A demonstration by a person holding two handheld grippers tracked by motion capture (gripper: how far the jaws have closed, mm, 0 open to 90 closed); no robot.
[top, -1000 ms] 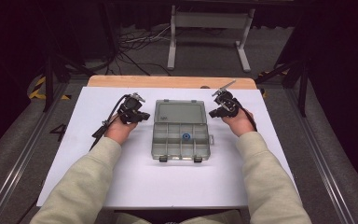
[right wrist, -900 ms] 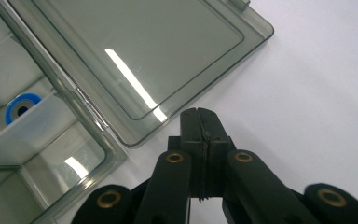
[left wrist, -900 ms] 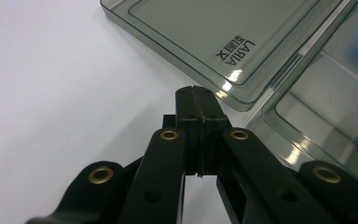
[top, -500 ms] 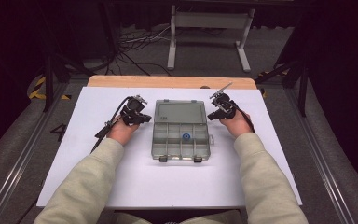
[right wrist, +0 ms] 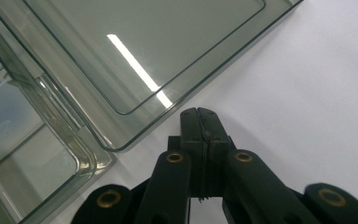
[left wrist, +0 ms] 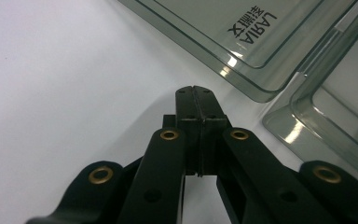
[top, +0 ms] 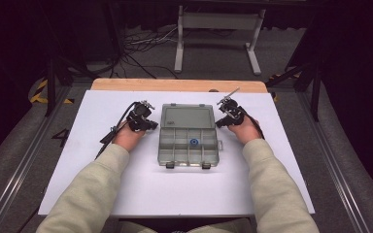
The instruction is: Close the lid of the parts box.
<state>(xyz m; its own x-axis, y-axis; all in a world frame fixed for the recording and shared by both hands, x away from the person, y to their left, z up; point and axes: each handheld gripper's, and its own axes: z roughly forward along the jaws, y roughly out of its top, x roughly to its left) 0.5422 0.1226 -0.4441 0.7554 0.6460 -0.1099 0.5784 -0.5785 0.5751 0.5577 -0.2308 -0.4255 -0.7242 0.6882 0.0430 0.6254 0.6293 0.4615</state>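
On the white worktop [top: 77, 160], near its middle, a clear grey plastic compartment box [top: 188, 144] lies open, its lid [top: 187, 117] folded flat toward the far side and the divided tray toward the person. One small blue round item [top: 193, 142] sits in a compartment of the tray's far row, right of centre; what it is cannot be told. Two dark latches show on the tray's near edge.

At the box's left side, the left gripper [top: 151, 125] rests on the worktop in the person's left hand [top: 128, 137], its tip just beside the box about where lid meets tray. In the left gripper view its jaws are pressed together with nothing between them, their tip [left wrist: 195, 93] over bare white surface just short of the lid's corner, which carries the printed word LARIA [left wrist: 256, 24].

At the right side, the right gripper [top: 219, 121] is held by the right hand [top: 244, 130], likewise just beside the box. In the right gripper view its jaws are also closed on nothing, the tip [right wrist: 199, 116] near the lid's rounded corner [right wrist: 116, 142], not touching it.
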